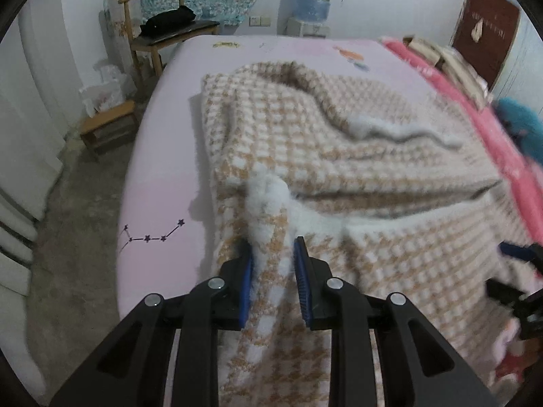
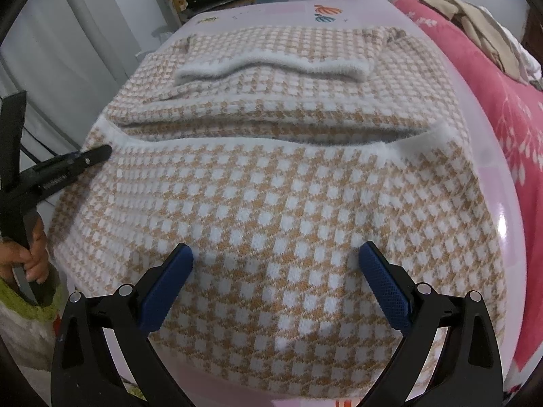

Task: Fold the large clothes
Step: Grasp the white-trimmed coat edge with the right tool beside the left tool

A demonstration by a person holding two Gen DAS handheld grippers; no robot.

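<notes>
A tan and white houndstooth sweater (image 2: 271, 196) with white fuzzy trim lies partly folded on a pink bed (image 2: 488, 169). In the left wrist view the sweater (image 1: 339, 142) fills the middle. My left gripper (image 1: 273, 254) is shut on the sweater's white-trimmed left corner, which bunches up between its blue pads. It also shows in the right wrist view (image 2: 98, 156) at the sweater's left edge. My right gripper (image 2: 276, 254) is open, its fingers spread wide just above the near part of the sweater, holding nothing. Part of it shows at the right edge of the left wrist view (image 1: 512, 251).
A pink flowered blanket (image 2: 509, 108) with folded clothes (image 2: 475, 17) lies along the bed's right side. A wooden chair (image 1: 163, 30) with a black item, a small wooden stool (image 1: 108, 125) and a water dispenser (image 1: 312, 3) stand beyond the bed. Bare floor (image 1: 78, 203) is to the left.
</notes>
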